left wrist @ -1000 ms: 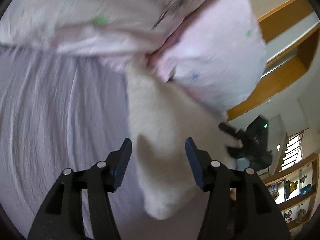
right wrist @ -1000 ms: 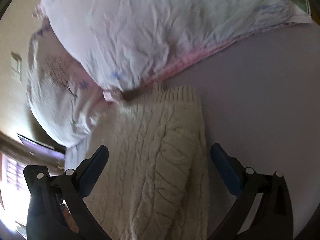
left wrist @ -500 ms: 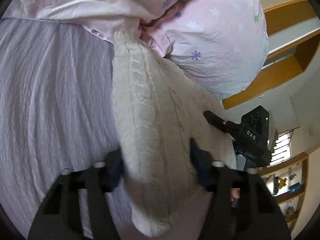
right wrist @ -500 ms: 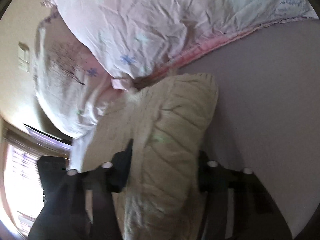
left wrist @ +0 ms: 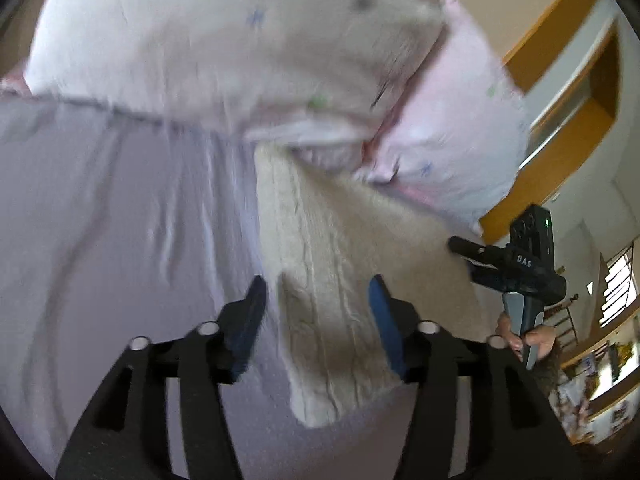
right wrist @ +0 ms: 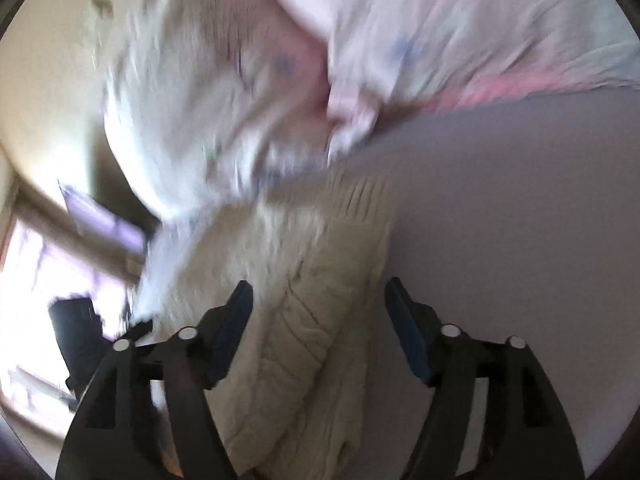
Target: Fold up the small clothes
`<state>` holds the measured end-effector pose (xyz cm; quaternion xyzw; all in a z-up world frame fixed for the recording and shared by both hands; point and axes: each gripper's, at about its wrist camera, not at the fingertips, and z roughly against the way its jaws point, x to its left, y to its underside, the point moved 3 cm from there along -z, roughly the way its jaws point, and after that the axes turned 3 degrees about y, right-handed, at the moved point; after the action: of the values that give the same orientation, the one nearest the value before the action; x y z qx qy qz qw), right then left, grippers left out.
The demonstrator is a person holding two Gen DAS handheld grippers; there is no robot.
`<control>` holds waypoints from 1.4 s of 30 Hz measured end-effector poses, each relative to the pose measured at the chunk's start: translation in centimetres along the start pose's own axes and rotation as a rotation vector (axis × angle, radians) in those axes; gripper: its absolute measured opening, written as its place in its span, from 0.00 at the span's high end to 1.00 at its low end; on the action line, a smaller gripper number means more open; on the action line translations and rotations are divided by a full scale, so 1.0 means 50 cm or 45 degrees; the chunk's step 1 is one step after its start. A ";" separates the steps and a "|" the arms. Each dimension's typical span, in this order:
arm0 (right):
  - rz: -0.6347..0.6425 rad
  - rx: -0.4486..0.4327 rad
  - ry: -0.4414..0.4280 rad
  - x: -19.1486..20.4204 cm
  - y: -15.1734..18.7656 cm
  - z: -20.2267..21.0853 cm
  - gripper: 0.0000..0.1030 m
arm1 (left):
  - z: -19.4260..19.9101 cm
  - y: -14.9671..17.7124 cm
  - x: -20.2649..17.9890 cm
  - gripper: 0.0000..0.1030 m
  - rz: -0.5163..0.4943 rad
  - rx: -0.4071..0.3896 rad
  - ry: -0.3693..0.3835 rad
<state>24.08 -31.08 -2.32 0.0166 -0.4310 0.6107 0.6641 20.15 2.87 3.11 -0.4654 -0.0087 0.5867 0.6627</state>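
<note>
A cream cable-knit sweater lies folded lengthwise on the lilac bed sheet, its far end tucked under the pillows. My left gripper is open, its fingers astride the sweater's near end without gripping it. In the right wrist view the same sweater lies under my right gripper, which is open with the knit between its fingers. The right gripper also shows at the sweater's right edge in the left wrist view.
Two pale pink pillows with flower print lie against the sweater's far end. Wooden shelving and a window are at the right. The sheet spreads to the right of the sweater.
Both grippers were shut on the sweater half a second ago and have opened, letting it go. Both views have pulled back a little and are blurred by motion.
</note>
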 end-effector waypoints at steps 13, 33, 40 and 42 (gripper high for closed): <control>0.261 -0.247 0.311 0.080 -0.043 0.001 0.88 | 0.013 0.017 -0.002 0.37 -0.044 -0.044 0.058; 0.318 -0.059 0.295 0.078 0.134 0.012 0.49 | 0.055 0.152 -0.072 0.05 -0.266 -0.002 -0.245; 0.387 -0.321 0.374 0.148 0.192 0.143 0.01 | 0.007 0.177 -0.086 0.02 -0.275 0.066 -0.483; 0.364 -0.318 0.486 0.142 0.211 0.144 0.01 | -0.012 0.181 -0.085 0.02 -0.295 0.096 -0.550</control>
<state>10.56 -26.70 1.13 -0.2421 -0.3679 0.6325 0.6372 12.21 -1.95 -0.62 -0.3001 -0.1816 0.5927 0.7251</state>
